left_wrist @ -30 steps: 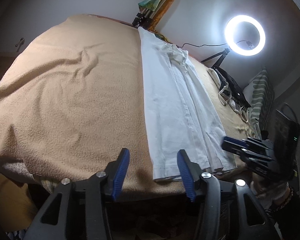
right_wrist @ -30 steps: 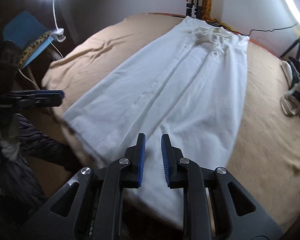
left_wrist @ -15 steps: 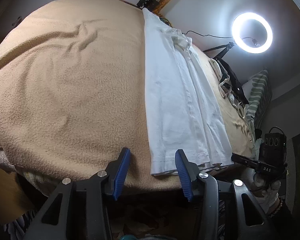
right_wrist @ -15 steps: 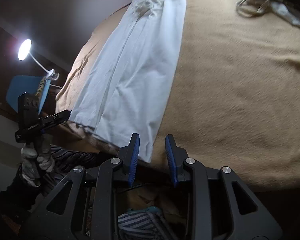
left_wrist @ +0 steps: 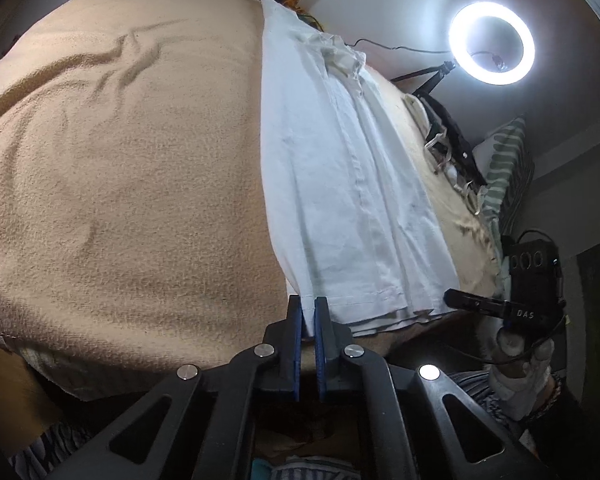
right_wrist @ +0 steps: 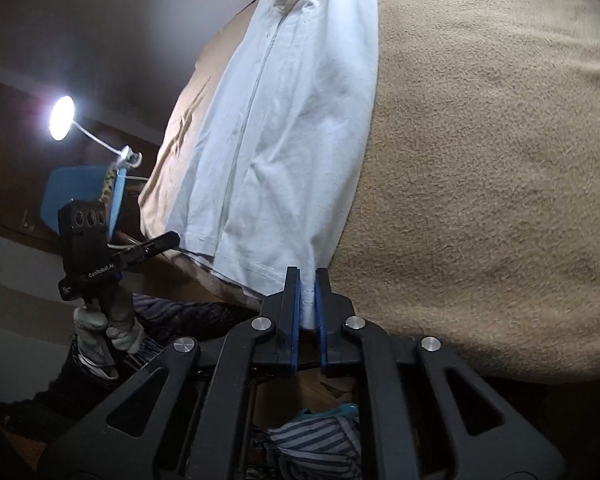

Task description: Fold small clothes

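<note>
On blanket (left_wrist: 120, 200): white garment (left_wrist: 340, 184) lengthwise, hem near, collar far.

Left gripper (left_wrist: 308, 316): matte black plastic frame, two long arms with triangular cut-outs, round silver screw heads at the pivots, blue ribbed pads lining the inner faces of the jaws. Right gripper (right_wrist: 308, 300): same build, black arms with cut-outs, silver screws, blue pads. Seen from the other side, each unit carries a black box-shaped housing with three round openings in a row; the right one is marked "DAS" in white, the left one "GenRobot.AI". A thin black cable loops off the right housing. Left hand (right_wrist: 108, 324) and right hand (left_wrist: 520, 376) both wear pale, light-coloured gloves; a beaded band shows at the right wrist, above a dark sleeve.
</note>
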The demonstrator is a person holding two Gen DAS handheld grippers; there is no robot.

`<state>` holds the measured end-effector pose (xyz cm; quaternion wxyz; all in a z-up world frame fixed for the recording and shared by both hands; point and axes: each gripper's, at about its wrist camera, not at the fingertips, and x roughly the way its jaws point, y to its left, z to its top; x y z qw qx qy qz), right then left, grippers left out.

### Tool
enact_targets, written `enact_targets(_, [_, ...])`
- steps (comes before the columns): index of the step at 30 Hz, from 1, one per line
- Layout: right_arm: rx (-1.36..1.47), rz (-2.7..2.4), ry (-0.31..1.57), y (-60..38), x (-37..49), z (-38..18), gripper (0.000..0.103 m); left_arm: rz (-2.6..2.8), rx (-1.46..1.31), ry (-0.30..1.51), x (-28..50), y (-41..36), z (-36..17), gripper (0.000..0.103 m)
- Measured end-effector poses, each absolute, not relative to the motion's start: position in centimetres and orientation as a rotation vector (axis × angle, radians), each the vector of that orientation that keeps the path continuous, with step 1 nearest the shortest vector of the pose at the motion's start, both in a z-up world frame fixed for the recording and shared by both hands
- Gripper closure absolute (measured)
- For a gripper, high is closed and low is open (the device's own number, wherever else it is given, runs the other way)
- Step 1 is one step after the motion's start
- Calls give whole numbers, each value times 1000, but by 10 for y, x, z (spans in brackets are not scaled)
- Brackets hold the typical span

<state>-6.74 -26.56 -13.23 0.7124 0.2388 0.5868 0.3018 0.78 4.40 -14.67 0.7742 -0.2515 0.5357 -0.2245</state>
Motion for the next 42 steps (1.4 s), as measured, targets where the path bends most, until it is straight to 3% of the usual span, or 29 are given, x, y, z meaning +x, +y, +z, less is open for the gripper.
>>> enact_targets(21, [577, 607, 1107, -278, 18, -70, 97, -488, -623, 1051, 107, 63, -89, 102])
enact_targets(37, [588, 479, 1199, -269, 92, -112, 97, -396, -626, 1119, 180, 55, -129, 101])
enact_targets(38, [578, 469, 1203, -269, 94, -114, 97, -379, -627, 1118, 183, 57, -131, 97])
enact_targets(40, [550, 459, 1209, -268, 97, -113, 97, -358, -641, 1108, 184, 62, -131, 66])
enact_targets(42, [496, 460, 1203, -268, 96, -107, 94, -349, -642, 1076, 181, 67, -124, 64])
